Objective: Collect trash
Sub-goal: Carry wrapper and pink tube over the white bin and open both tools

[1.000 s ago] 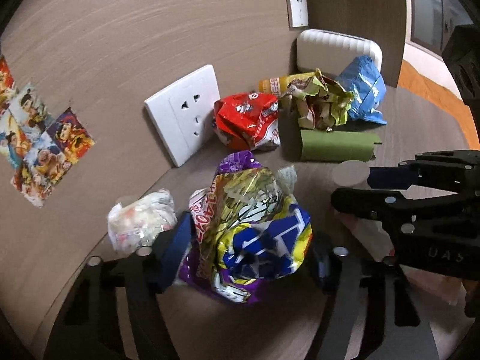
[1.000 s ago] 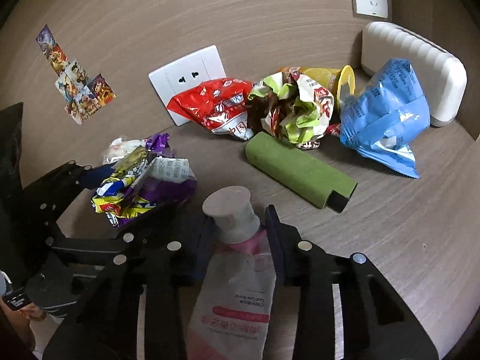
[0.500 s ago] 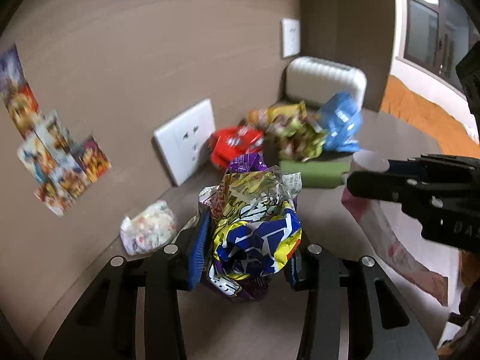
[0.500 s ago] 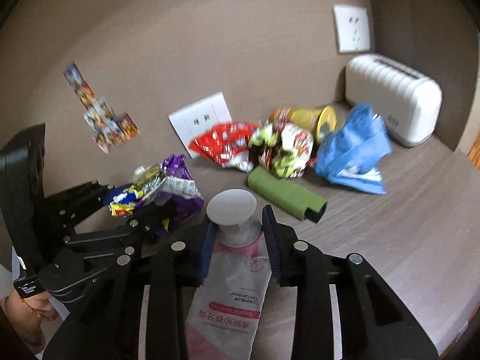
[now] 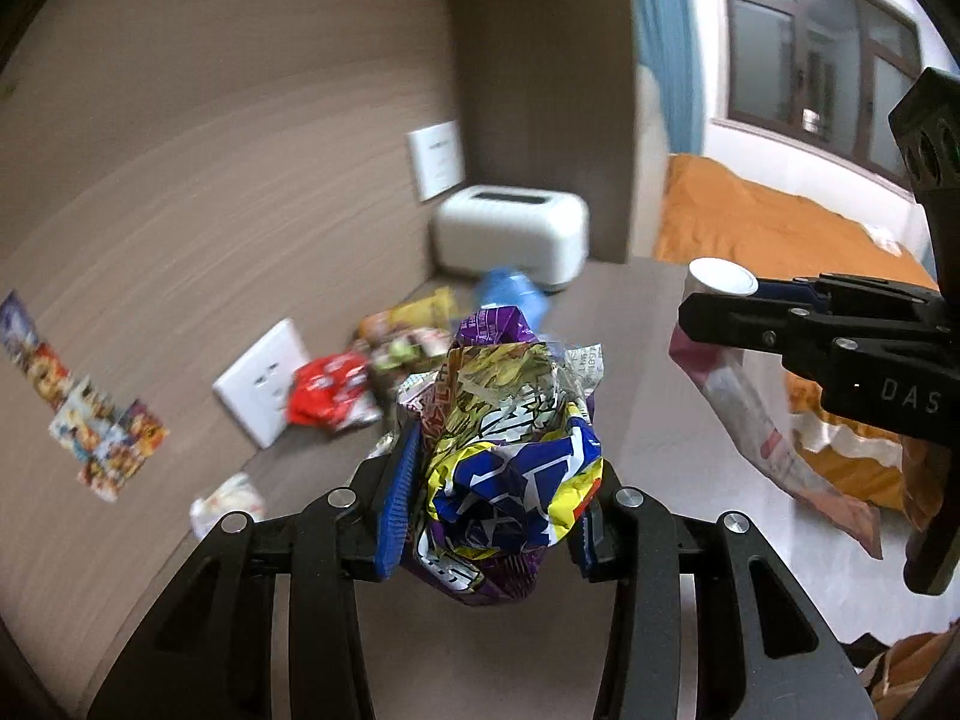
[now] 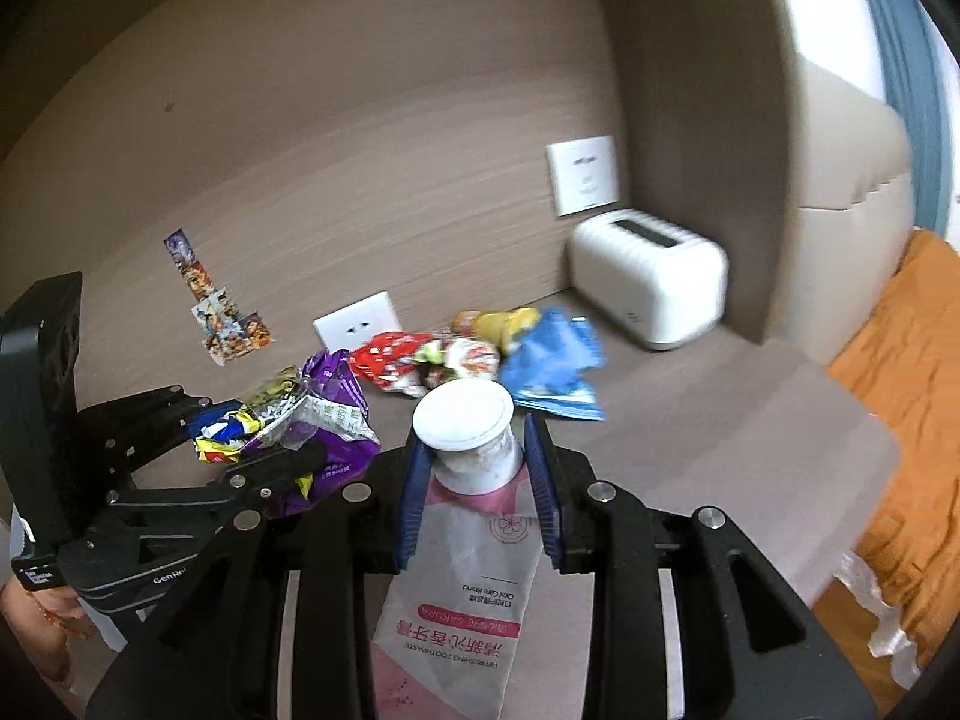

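Both my hand-held grippers are full, held above the table.

My left hand-held gripper [image 5: 492, 504] is clamped on a crumpled wrapper wad [image 5: 510, 456]; my right hand-held gripper [image 6: 480, 480] is closed on the neck of a toothpaste tube [image 6: 462, 570], cap toward the wall. More wrappers [image 6: 480, 354] lie on the table [image 6: 690, 420] by the wall socket [image 6: 357, 327], near a white toaster [image 6: 648, 276].

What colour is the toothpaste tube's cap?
White; the toothpaste tube's cap shows best in the right wrist view.

pink-white toothpaste tube [image 6: 462, 588], purple-yellow wrapper [image 5: 510, 456]
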Motion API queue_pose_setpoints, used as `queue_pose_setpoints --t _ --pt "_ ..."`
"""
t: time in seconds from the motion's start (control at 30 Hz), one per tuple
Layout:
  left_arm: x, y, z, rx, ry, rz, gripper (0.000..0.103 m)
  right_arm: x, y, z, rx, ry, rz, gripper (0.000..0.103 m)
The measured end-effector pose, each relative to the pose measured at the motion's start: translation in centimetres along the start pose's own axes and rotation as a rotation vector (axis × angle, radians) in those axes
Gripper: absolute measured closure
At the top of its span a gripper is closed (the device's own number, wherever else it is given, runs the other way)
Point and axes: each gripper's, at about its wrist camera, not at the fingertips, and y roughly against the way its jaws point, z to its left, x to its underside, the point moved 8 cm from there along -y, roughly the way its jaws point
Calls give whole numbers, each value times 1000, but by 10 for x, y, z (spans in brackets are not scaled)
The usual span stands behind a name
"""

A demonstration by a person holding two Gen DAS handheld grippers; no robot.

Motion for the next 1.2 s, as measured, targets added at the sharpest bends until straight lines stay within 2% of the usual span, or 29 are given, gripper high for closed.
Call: queue_pose_setpoints --t 0.27,0.63,0.93,1.2 --pt "-10 -7 -85 130 -114 11 62 25 54 -54 117 -53 -4 70" --pt "-4 -25 -200 301 -254 52 62 68 110 -132 254 -167 11 70" --pt "18 -49 -282 405 -370 125 62 119 136 -187 350 -253 59 70" --pt "56 -92 -348 483 -468 224 62 181 136 -240 399 -381 105 70"
